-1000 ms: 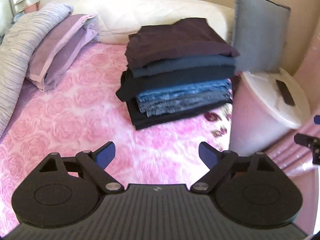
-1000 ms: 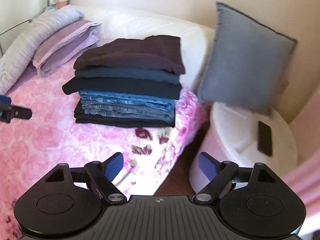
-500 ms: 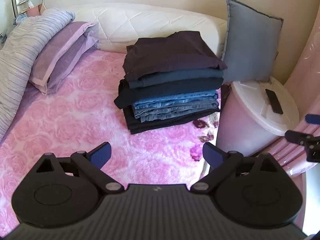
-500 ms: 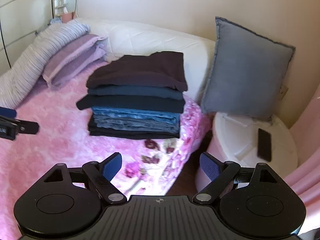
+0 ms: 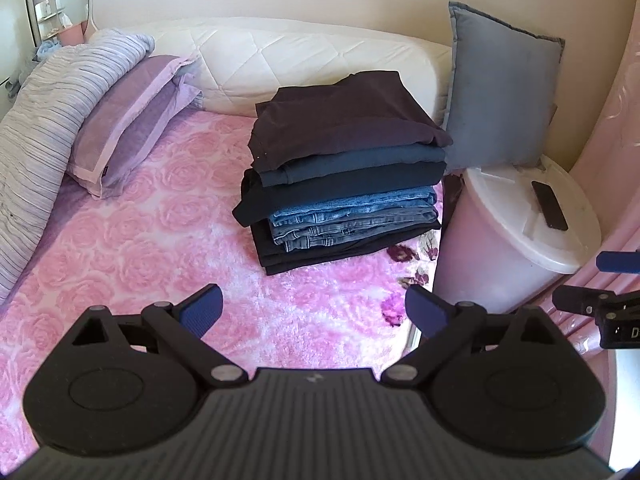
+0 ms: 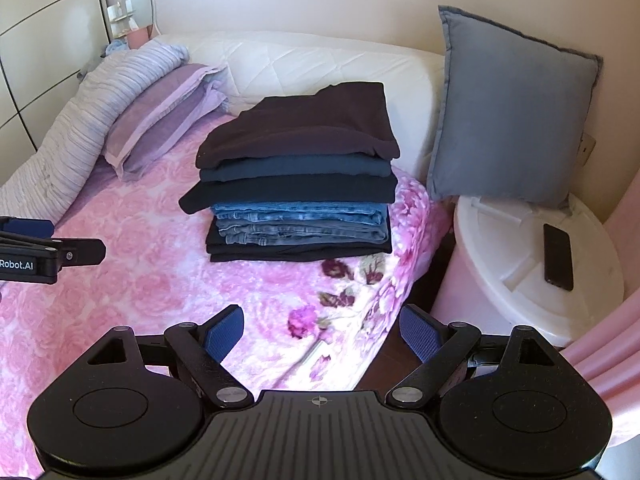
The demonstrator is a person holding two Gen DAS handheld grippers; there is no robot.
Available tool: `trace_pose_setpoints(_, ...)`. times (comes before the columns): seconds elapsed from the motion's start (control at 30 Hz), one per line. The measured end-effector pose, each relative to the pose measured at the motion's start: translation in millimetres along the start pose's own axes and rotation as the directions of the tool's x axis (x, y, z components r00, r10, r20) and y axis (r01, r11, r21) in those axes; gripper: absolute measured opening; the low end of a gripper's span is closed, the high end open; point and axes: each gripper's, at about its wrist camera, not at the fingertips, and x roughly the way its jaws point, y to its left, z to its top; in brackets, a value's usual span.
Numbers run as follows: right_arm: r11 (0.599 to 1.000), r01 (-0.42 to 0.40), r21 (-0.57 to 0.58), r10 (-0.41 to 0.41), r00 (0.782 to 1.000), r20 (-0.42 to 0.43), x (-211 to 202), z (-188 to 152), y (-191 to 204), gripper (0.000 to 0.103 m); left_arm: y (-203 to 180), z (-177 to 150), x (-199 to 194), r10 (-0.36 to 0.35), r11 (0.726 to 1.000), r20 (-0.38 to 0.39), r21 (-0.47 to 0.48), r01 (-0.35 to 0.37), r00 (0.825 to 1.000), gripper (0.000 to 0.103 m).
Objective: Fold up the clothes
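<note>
- Left gripper (image 5: 312,312): spread wide, nothing between the blue pads, hovering over the pink rose blanket (image 5: 132,240) short of the stack of folded clothes (image 5: 344,168)
- Right gripper (image 6: 320,330): equally wide, empty, hanging over the bed edge nearest the white bin (image 6: 532,264)
- Stack sitting on the blanket just before the quilted headboard (image 5: 280,56), beside the grey cushion (image 5: 500,100), near the bin side of the bed
- Dark purple garment on top, navy and black layers beneath, two pairs of jeans lower down, black piece at the bottom; all squared up, no loose garment visible anywhere
- Key relation: stack straight ahead of both grippers and well apart from them, long axis running across the view, folded edges facing the grippers
- Right gripper looks about centred on the stack; left gripper sees it slightly toward the bin side; neither clearly nearer
- Phone (image 6: 558,256) lying on the bin lid, clear of the clothes
- Lilac pillows (image 5: 132,116) and striped duvet (image 5: 44,120) on the far side of the stack from the bin
- Judged from the tidy pile: folding appears finished or nearly so
</note>
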Motion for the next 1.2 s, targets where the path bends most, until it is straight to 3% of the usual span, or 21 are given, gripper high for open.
trace_pose_setpoints(0.47, 0.999, 0.046, -0.013, -0.046, 0.999, 0.011, -3.6, 2.1, 1.3, 0.088, -0.4, -0.1, 3.3, -0.003, 1.0, -0.005, -0.005, 0.003, 1.0, 0.095)
trace_pose_setpoints(0.63, 0.998, 0.065, -0.027, -0.064, 0.998, 0.006, -3.6, 7.2, 3.0, 0.088, -2.0, -1.1, 6.7, 0.038, 0.999, -0.007, 0.007, -0.038, 0.999, 0.095)
trace_pose_setpoints(0.87, 0.994, 0.097, -0.058, -0.097, 0.995, 0.005, -2.6, 10.7, 10.1, 0.088, 0.5, -5.2, 9.7, 0.036, 0.999, -0.008, -0.025, -0.036, 0.999, 0.095)
trace_pose_setpoints(1.2, 0.994, 0.092, -0.062, -0.091, 0.996, 0.023, -3.5, 14.2, 16.0, 0.088, 2.0, -4.5, 8.3, 0.033, 0.998, 0.003, -0.045, -0.033, 0.999, 0.096)
